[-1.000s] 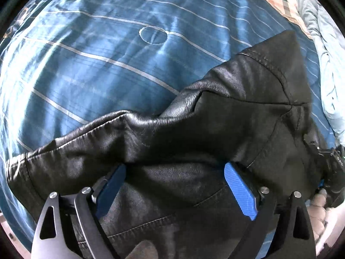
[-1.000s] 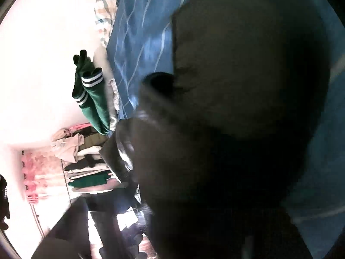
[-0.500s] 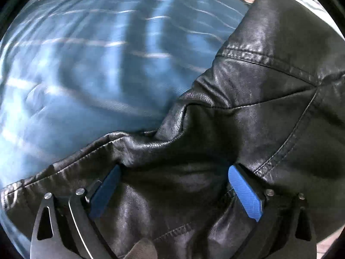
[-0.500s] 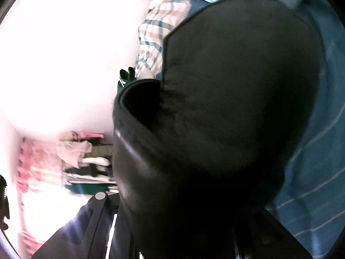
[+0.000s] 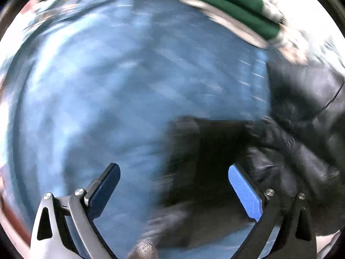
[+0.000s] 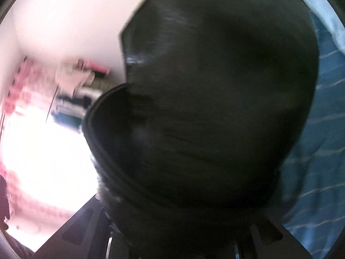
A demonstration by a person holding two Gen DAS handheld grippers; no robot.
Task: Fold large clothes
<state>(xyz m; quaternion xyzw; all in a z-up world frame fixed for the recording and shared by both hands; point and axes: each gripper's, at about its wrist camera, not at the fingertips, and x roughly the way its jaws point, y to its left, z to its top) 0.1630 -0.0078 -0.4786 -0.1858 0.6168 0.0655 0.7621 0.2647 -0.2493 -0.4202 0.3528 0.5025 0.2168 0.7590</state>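
Note:
A black leather jacket [image 5: 301, 133] lies on the blue striped bedspread [image 5: 107, 86], at the right of the blurred left wrist view. My left gripper [image 5: 174, 183] is open and empty, its blue pads apart over the bedspread beside the jacket's edge. In the right wrist view the jacket [image 6: 215, 108] fills most of the frame and drapes over my right gripper, hiding its fingertips. Only parts of the dark frame show at the bottom, so the jaw state cannot be read.
Green garments with white stripes [image 5: 232, 6] lie at the far edge of the bed. A rack of hanging clothes [image 6: 82, 90] stands against a bright wall to the left in the right wrist view. Blue bedspread [image 6: 312, 151] shows at the right.
My left gripper has come off the jacket and swung left over bare bedspread. The right gripper has kept the jacket over it while turning.

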